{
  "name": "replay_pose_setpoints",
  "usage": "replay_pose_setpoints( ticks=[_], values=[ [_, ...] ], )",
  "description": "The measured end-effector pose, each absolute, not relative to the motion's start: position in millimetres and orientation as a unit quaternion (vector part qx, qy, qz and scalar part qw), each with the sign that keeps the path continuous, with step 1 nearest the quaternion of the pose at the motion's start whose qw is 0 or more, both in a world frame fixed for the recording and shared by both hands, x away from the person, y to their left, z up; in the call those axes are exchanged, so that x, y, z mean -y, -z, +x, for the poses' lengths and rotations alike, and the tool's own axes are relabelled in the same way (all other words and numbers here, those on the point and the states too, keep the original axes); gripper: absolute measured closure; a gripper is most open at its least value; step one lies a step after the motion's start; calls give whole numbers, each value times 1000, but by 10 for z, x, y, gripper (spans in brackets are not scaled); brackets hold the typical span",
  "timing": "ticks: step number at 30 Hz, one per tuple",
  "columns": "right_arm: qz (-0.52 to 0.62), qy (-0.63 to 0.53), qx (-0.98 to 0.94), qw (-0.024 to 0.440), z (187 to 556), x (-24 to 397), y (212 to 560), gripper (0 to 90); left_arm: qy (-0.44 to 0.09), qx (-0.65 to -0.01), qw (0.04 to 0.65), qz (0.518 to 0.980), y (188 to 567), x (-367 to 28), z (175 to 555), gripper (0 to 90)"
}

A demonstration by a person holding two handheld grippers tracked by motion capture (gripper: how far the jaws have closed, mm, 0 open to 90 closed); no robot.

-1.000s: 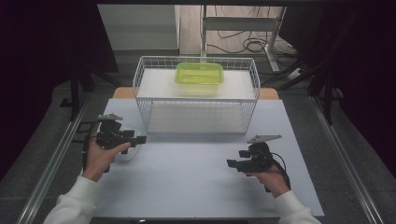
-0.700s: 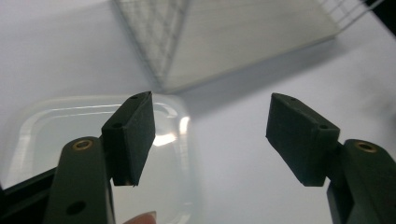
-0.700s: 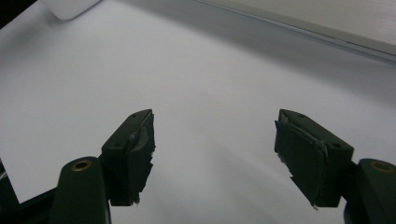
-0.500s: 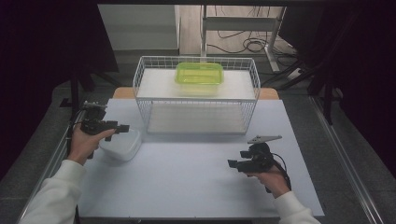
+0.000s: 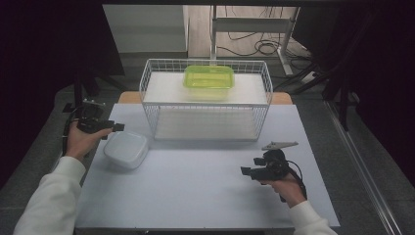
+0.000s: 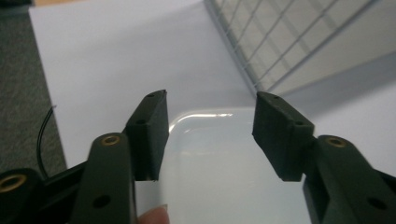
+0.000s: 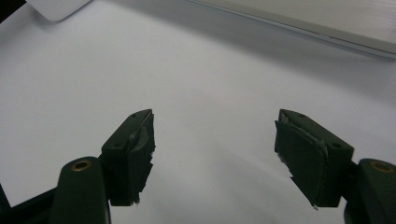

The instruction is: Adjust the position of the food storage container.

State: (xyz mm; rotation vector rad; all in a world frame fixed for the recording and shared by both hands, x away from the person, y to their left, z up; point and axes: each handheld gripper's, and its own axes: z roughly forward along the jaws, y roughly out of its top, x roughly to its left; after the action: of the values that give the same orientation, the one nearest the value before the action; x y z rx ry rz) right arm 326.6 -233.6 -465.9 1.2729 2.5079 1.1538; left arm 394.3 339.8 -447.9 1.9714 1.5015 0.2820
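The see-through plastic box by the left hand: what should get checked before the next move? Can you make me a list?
1. Clear plastic box with rounded corners lies flat on the white table: ok.
2. Left hand-held gripper lined up over the box: ok; its jaws have just been closing.
3. Pads pressing on the box: not ok, gaps on both sides.
4. Right hand-held gripper out of the way, open, nothing between its jaws: ok.
5. White wire basket has room beside the green plastic container: ok.
6. Box lid snapped tight: cannot tell.
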Motion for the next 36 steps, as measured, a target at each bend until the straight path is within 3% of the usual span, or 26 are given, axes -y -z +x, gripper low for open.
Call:
replay_pose_setpoints(
  ticks=[18,28,36],
  values=[
    [419,-378,-824,51,3253,2361,4669,292,-117,-601,231,756,4710,-3635,4022,878],
    [418,-379,-825,49,3252,2353,4680,288,-100,-598,201,769,4835,-3627,4024,897],
    [419,-372,-827,52,3254,2343,4691,287,-83,-579,211,783,4901,-3591,3970,898]
  ],
)
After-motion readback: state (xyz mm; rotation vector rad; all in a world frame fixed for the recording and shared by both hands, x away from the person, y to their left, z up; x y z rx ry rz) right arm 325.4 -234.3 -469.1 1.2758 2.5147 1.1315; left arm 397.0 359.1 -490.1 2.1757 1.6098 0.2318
